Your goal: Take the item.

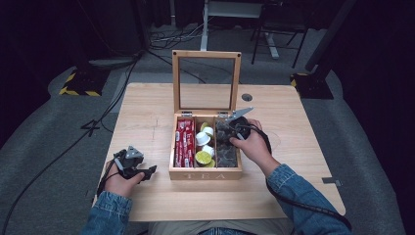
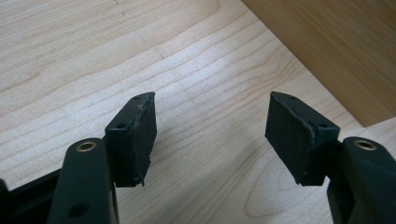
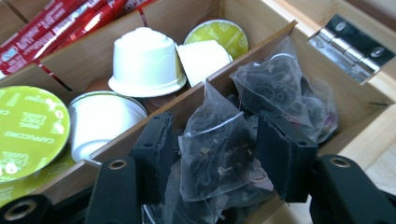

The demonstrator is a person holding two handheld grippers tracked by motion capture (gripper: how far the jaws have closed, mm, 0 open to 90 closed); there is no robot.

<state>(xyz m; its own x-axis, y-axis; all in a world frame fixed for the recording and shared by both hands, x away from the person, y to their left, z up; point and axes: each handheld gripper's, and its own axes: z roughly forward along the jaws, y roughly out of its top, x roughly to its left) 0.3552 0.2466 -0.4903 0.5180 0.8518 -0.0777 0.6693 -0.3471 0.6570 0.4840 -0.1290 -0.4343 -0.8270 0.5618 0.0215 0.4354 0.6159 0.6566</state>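
**Q:** Status on both grippers?

**R:** Left gripper (image 1: 147,172) sits low over the table (image 1: 147,122), just left of the tea box (image 1: 205,169), near its front corner. Jaws spread wide, nothing between them. In the left gripper view its pads (image 2: 140,135) hang over bare wood grain, with the box's side wall crossing the upper right corner.

**Q:** Right one?

**R:** Right gripper (image 3: 212,154) is down in the box's right compartment. Jaws stand either side of a clear pyramid tea bag (image 3: 217,151) with dark leaf inside. Both pads look to be against the mesh, but I can't tell if it's actually clamped or only bracketed. In the high view the right hand (image 1: 254,144) rests over the box's right wall, the grey plate pointing toward the hinge.

**Q:** Box layout?

**R:** Wooden, "TEA" on the front face, glass-pane lid (image 1: 206,81) standing upright at the back. Three compartments. Left: red stick sachets (image 1: 184,142). Middle: white coffee pods (image 3: 144,63), some flipped with green foil lids (image 3: 30,130) showing, one reads "CAPPUCCINO". Right: heap of those dark tea bags, another bag (image 3: 275,84) right behind the bracketed one, near the metal hinge (image 3: 357,44).

**Q:** Bag lifted?

**R:** No, it's among the others in the compartment.
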